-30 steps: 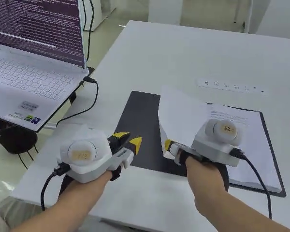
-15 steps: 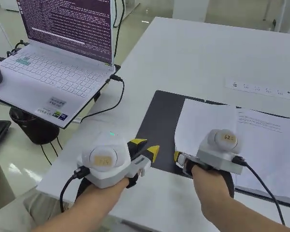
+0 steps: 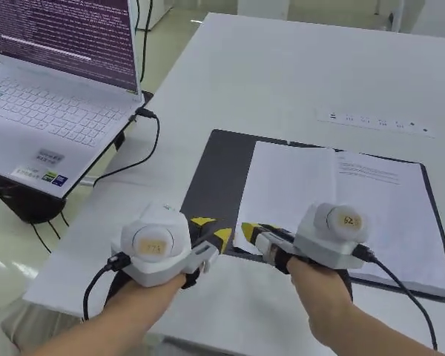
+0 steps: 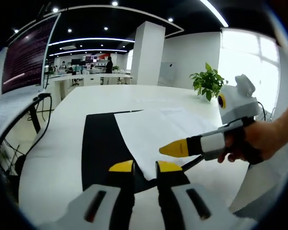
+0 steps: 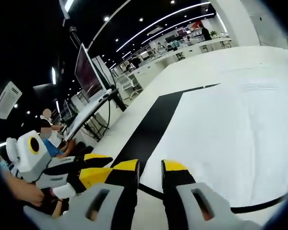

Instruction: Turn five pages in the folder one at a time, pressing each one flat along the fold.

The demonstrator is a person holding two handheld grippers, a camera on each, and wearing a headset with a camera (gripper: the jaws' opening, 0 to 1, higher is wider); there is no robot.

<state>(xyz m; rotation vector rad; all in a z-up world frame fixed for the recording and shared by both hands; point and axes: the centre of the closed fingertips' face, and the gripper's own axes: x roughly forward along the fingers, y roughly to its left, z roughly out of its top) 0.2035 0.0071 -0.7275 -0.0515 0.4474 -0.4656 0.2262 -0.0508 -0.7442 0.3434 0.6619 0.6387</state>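
A black folder (image 3: 211, 178) lies open on the white table. A turned white page (image 3: 289, 185) lies flat across its middle, reaching over the left cover. The printed stack (image 3: 386, 200) is on the right half. My right gripper (image 3: 250, 231) hovers low at the turned page's near left corner, jaws slightly apart with nothing between them (image 5: 151, 166). My left gripper (image 3: 212, 230) sits just to its left over the folder's near edge, open and holding nothing (image 4: 145, 166). The two grippers' tips point toward each other, a short gap apart.
An open laptop (image 3: 52, 96) stands at the left on a lower stand, with a black cable (image 3: 137, 148) running onto the table. A white power strip (image 3: 374, 122) lies beyond the folder. The table's near edge (image 3: 230, 326) runs under my hands.
The page that the right gripper held raised has come down to the left and now lies flat. The right gripper has let it go. Both grippers sit closer together.
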